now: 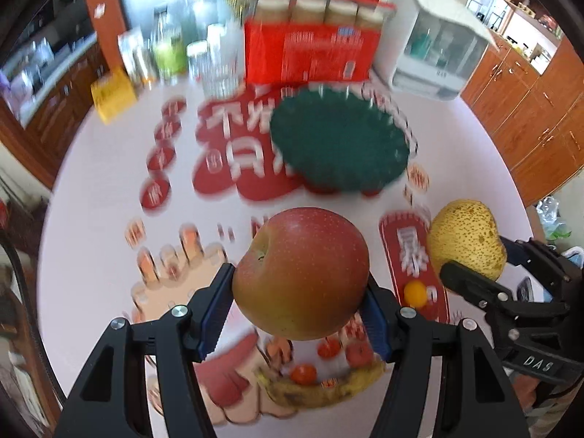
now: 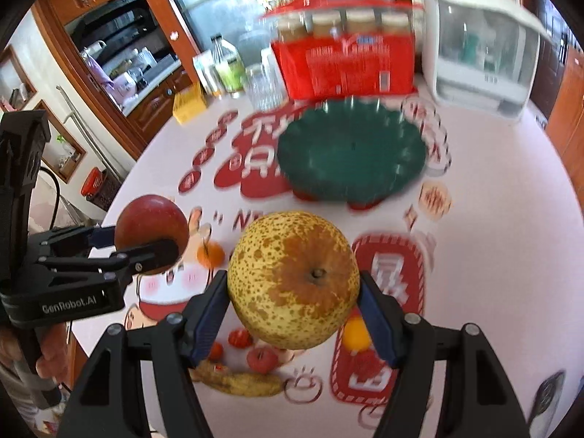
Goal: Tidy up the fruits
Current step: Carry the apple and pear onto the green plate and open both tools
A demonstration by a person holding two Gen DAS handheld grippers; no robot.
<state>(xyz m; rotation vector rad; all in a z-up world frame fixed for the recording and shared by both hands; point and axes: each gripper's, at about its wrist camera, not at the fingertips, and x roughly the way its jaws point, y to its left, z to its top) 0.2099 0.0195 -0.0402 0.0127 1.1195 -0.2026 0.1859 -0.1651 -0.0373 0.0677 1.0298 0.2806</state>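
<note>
Fruits are in the air, one in each tool: the round red apple with a yellow-green underside is clamped between the blue-padded fingers of the left gripper, and the speckled yellow pear with a russet patch round its stem end is clamped the same way in the right gripper. Both sit above the round table with its white cloth printed in red characters and cartoon figures.

From the left wrist view the dark green scalloped plastic plate lies at twelve o'clock beyond the apple, and the pear shows at three o'clock. From the right wrist view the plate is again at twelve o'clock, with the apple out at nine o'clock. The plate holds nothing that can be seen, so I judge it to be where both fruits are headed.

The risks, as I read them:
- Each fruit is gripped only at its widest part by two narrow pads, so a round, smooth skin could roll or slip out if the tool tilts or the squeeze eases too soon.
- The two tools are near each other and aim at the same plate, so arriving together could knock fruit against fruit or finger against finger.
- The background is smeared with motion blur, which suggests brisk travel. A fast release onto the shallow plate could send a fruit rolling over the low rim, towards the red carton of jars or the clear ribbed glass jar behind it.
</note>
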